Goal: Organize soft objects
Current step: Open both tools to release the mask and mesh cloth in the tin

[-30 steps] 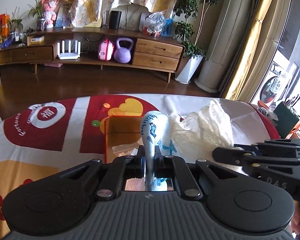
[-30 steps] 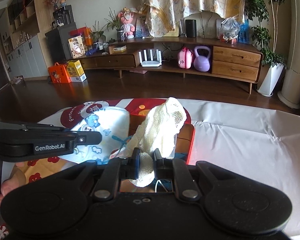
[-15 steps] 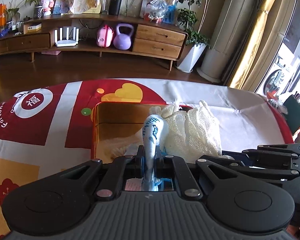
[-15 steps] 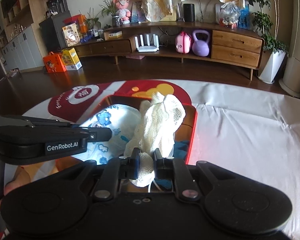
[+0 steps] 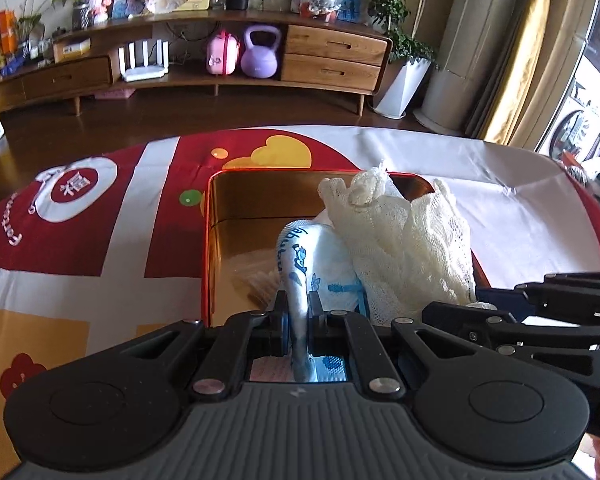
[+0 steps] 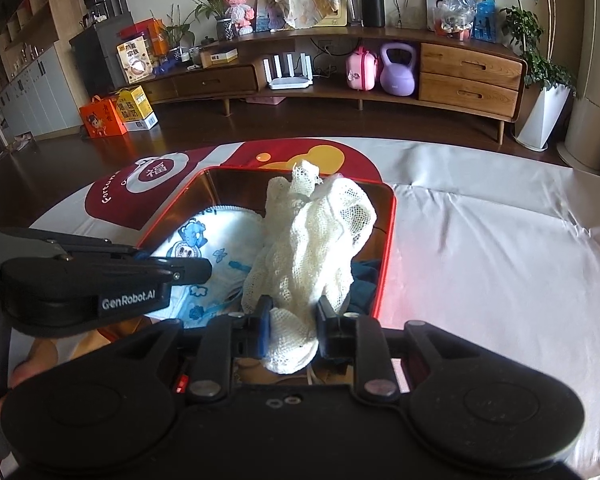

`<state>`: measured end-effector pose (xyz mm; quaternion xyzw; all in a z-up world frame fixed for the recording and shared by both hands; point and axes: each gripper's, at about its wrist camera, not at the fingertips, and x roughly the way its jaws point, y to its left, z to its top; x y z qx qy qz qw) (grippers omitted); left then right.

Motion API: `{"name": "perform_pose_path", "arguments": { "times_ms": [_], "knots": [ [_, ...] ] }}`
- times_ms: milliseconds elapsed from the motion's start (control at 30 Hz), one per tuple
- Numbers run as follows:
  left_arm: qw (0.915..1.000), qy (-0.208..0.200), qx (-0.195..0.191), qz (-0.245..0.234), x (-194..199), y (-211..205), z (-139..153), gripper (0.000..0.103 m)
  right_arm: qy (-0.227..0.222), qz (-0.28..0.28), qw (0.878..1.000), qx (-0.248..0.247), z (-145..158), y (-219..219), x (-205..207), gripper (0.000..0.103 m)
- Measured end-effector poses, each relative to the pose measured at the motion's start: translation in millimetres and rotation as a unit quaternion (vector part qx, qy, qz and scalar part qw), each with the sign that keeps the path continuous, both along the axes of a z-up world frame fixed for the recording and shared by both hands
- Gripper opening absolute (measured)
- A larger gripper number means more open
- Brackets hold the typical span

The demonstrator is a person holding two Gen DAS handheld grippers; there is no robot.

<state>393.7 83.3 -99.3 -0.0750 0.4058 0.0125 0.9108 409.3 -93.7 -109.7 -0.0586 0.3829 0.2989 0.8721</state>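
Note:
A red-rimmed box with a shiny gold inside (image 5: 256, 200) (image 6: 386, 248) stands on the table. My left gripper (image 5: 298, 312) is shut on a white cloth with blue cartoon prints (image 5: 300, 256), held inside the box; the cloth also shows in the right wrist view (image 6: 196, 240). My right gripper (image 6: 292, 314) has its jaws slightly apart around a cream net cloth (image 6: 316, 236), which rests in the box beside the printed cloth and also shows in the left wrist view (image 5: 404, 236). A dark blue cloth (image 6: 364, 276) lies under the net.
The table wears a red, white and yellow printed cover (image 5: 80, 216) on the left and plain white cloth (image 6: 500, 248) on the right. Beyond the far edge are dark floor and a wooden sideboard (image 6: 460, 76).
Both grippers have moved forward and down with their cloths into the box. The right gripper's jaws have parted a little around the net cloth.

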Motion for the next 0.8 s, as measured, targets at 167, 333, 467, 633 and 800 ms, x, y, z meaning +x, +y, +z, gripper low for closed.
{"name": "perform_pose_path", "arguments": {
  "times_ms": [167, 333, 467, 633, 800],
  "knots": [
    [0.9997, 0.003, 0.024, -0.005, -3.9, -8.4, 3.8, 0.010, -0.002, -0.005, 1.000, 0.009, 4.5, -2.8, -3.5, 0.033],
    [0.9996, -0.001, 0.028, -0.008, -10.1, -8.8, 9.7, 0.015, -0.007, -0.008, 1.000, 0.018, 12.2, -7.3, -8.7, 0.042],
    [0.9994, -0.012, 0.027, -0.016, -17.3, -9.7, 16.1, 0.031, -0.017, -0.010, 1.000, 0.021, 20.2, -11.2, -16.0, 0.049],
    [0.9990, -0.032, 0.028, -0.014, -29.2, -10.4, 25.1, 0.062, -0.023, -0.010, 0.999, 0.024, 31.3, -16.4, -25.5, 0.054],
    [0.9986, -0.042, 0.031, -0.012, -44.4, -11.8, 39.0, 0.063, -0.030, -0.005, 0.999, 0.028, 45.6, -24.2, -40.8, 0.061]
  ]
}}
